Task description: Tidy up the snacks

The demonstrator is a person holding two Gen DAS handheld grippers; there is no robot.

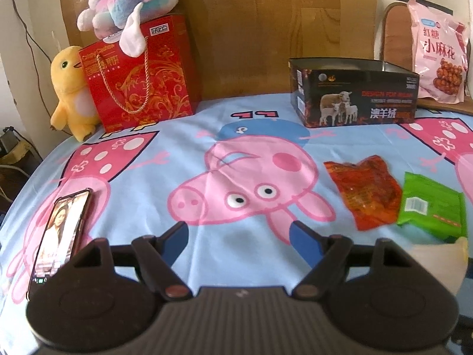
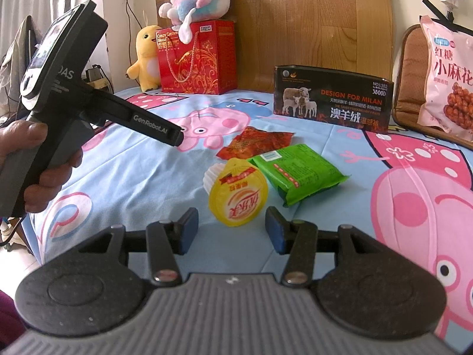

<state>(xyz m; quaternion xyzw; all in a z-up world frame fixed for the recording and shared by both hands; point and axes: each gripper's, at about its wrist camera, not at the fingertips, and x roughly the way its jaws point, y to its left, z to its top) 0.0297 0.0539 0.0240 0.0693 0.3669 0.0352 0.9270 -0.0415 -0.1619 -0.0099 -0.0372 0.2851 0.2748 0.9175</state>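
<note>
right gripper fingers spread, lined up on yellow jelly cup for pickup | left gripper fingers spread, empty | black box open-topped, likely destination

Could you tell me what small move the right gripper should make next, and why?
Probably ease the right gripper forward around the yellow-lidded cup and close. Its jaws are open and empty, the cup lies on its side just ahead of them, and the dark box behind stands open.

Light-blue sheet with pink pig print; red packet, green packet, yellow-lidded cup, black box, red-and-gold bag.
</note>
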